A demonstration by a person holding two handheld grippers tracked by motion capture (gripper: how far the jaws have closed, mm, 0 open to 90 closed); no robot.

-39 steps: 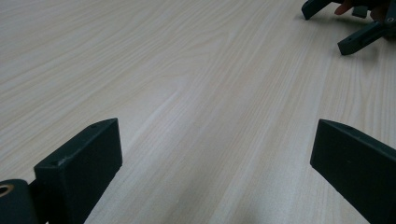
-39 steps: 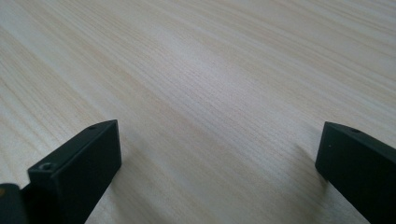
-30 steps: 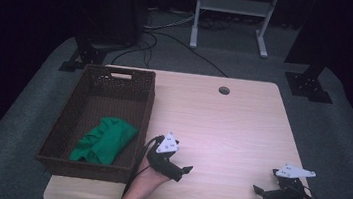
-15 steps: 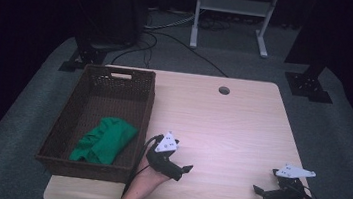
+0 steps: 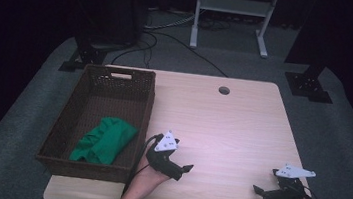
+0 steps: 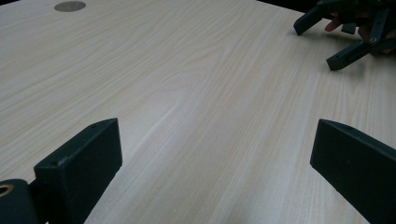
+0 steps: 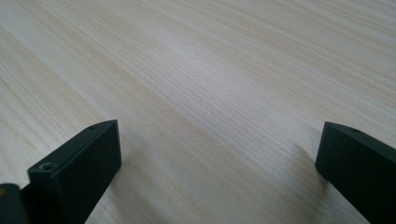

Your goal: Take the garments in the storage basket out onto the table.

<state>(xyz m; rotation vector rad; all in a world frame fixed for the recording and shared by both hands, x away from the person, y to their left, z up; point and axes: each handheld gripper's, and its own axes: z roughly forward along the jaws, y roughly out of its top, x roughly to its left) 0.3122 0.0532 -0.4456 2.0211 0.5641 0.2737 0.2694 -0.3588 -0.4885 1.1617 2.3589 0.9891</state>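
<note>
Quick count of what's on show here. One wooden table point(image 5: 241, 132), middle of the frame. One brown wicker basket point(image 5: 146, 107) on its left side, with one green cloth point(image 5: 104, 139) bunched in the lower half of it. Two handheld grippers: left gripper point(image 5: 182, 172) at lower centre, right gripper point(image 5: 262, 186) at lower right, each with two black jaws spread apart. One round hole point(image 5: 224, 90) near the table's top edge. Two black stand bases on the floor, upper left point(image 5: 83, 53) and upper right point(image 5: 308, 84), and one white frame point(image 5: 232, 15) at top centre.
</note>
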